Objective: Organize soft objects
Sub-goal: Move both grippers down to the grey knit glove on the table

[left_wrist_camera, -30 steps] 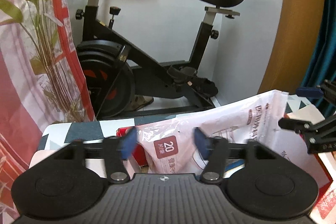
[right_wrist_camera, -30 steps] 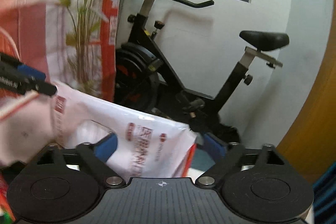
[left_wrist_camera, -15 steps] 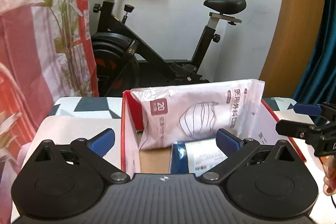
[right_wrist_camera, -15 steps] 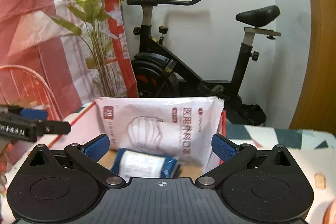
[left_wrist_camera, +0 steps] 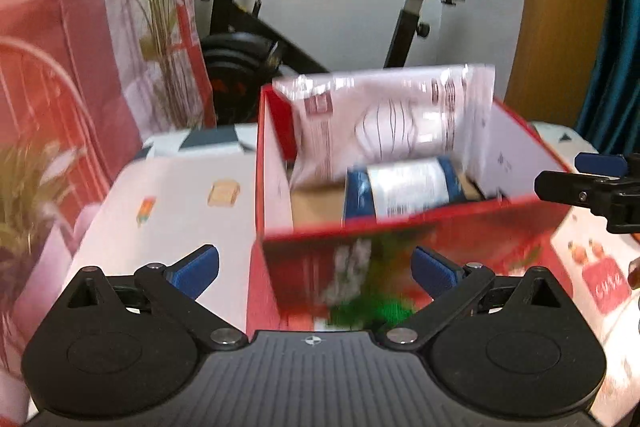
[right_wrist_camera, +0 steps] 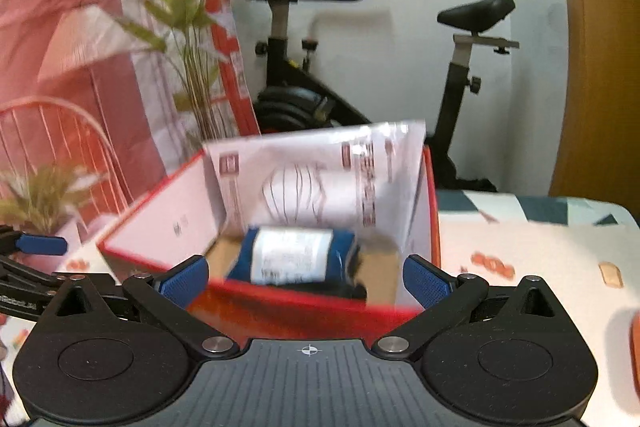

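Note:
A red cardboard box (left_wrist_camera: 276, 163) stands open on the table; it also shows in the right wrist view (right_wrist_camera: 434, 211). A white mask pack (left_wrist_camera: 392, 119) leans upright against the box's far wall, also seen from the right (right_wrist_camera: 320, 179). A blue rolled pack with a white label (left_wrist_camera: 404, 187) lies in front of it inside the box, and shows in the right wrist view too (right_wrist_camera: 292, 255). My left gripper (left_wrist_camera: 316, 265) is open and empty in front of the box. My right gripper (right_wrist_camera: 306, 277) is open and empty at the box's near rim.
The table (left_wrist_camera: 180, 195) has a white cloth with small printed pictures. An exercise bike (left_wrist_camera: 256, 27) stands behind the table. A plant (right_wrist_camera: 180, 27) and a red-and-pink curtain are at the left. A wooden panel (right_wrist_camera: 592, 67) is at the right.
Both grippers let go of the mask pack, which now rests in the box. Both have drawn back from the box and stand wide open.

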The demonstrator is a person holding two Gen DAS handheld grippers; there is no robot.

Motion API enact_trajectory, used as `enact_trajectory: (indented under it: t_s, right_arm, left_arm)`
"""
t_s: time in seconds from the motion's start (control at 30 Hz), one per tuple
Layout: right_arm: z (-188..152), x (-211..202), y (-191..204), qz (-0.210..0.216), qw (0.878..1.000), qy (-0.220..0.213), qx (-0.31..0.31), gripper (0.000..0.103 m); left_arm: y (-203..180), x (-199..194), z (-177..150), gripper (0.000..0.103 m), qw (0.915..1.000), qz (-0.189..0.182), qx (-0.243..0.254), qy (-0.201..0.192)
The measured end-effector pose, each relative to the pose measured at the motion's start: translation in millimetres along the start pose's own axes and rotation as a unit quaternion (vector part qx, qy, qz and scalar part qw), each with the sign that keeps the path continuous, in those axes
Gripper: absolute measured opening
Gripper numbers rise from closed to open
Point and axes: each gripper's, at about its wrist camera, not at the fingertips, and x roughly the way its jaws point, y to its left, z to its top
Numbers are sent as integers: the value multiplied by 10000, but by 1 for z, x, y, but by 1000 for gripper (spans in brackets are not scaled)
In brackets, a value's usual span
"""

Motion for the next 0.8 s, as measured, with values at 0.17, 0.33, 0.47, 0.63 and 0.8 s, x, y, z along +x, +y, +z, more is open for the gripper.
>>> enact_trajectory:
  t_s: [0.17,0.33,0.47,0.63,0.8]
  right_arm:
    - [-25,-6,7,7,9995,288,-141,103]
    - [-40,-14,9,60,9993,333,-144,103]
    - [-50,-15,13,62,9991,411,-99,103]
    - [-68,-13,22,123,9973,702,-156,103]
    - [-74,-17,27,182,9967,776,-171,103]
  left_arm:
    - [7,-4,-31,103,9992,-21,-312,252]
    - [10,-8,-55,103,9973,-78,-564,467]
    - [10,-10,-67,103,9953,-159,-802,525]
    - [5,-13,-77,98,9943,-238,-859,583]
    - [1,-19,-81,97,9946,-266,-851,523]
